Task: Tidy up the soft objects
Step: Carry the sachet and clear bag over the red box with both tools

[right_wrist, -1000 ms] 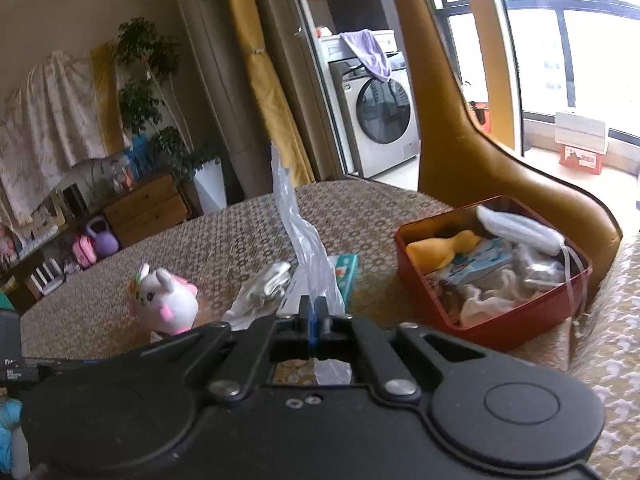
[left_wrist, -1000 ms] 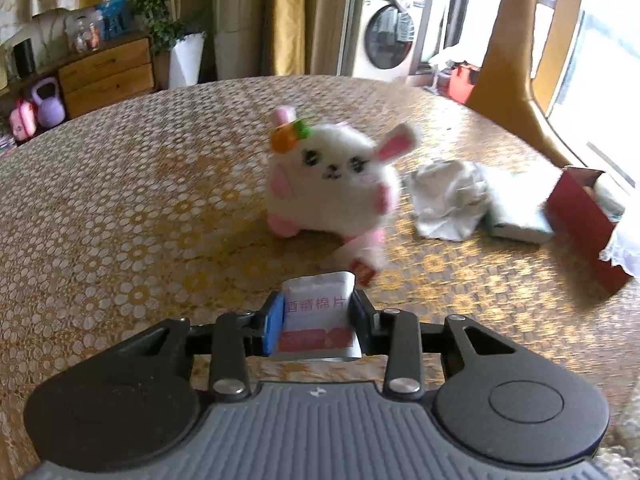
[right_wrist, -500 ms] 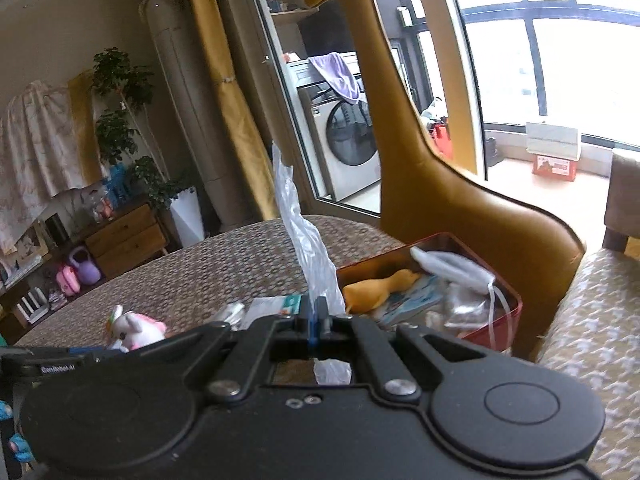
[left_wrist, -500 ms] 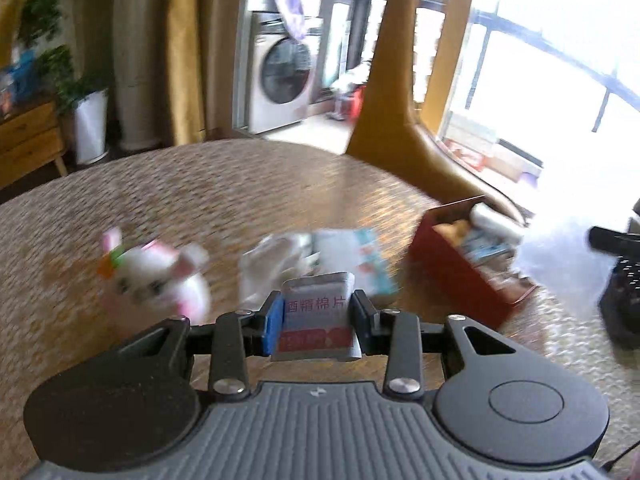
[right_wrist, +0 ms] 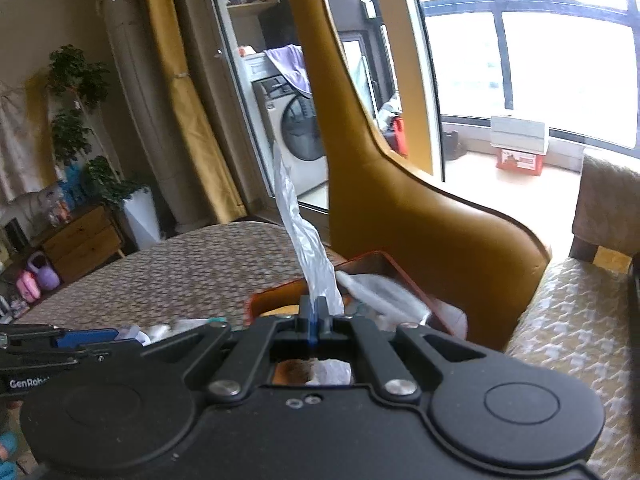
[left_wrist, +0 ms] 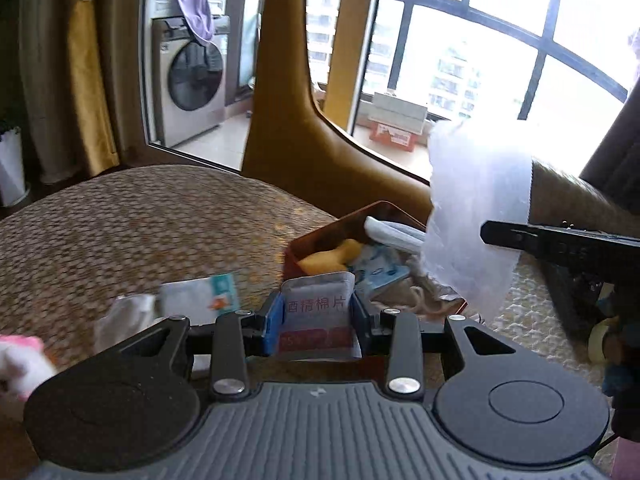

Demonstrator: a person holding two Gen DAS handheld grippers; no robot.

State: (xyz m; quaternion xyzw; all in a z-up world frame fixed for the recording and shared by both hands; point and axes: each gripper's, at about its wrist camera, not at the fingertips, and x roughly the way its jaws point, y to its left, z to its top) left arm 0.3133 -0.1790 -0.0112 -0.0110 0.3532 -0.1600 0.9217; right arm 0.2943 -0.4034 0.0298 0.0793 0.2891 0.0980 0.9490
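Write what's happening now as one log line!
left hand-held gripper: shut on alcohol pad packet | right hand-held gripper: shut on clear plastic bag | both near red box

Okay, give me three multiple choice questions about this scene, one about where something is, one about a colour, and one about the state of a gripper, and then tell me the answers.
1. Where is the yellow soft toy?
A. In the red rectangular box
B. On the washing machine
C. In the left gripper

2. What colour are the printed characters on the small white sachet that the left gripper holds?
A. Green
B. Red
C. Black

3. What state is the right gripper in?
A. Wide open and empty
B. Shut on a spoon
C. Shut on the thin translucent plastic bag

Answers:
1. A, the toy lies among the other items within the box's walls in the left wrist view.
2. B, the characters across the sachet's front read red.
3. C, its jaws meet with the bag rising from between them.
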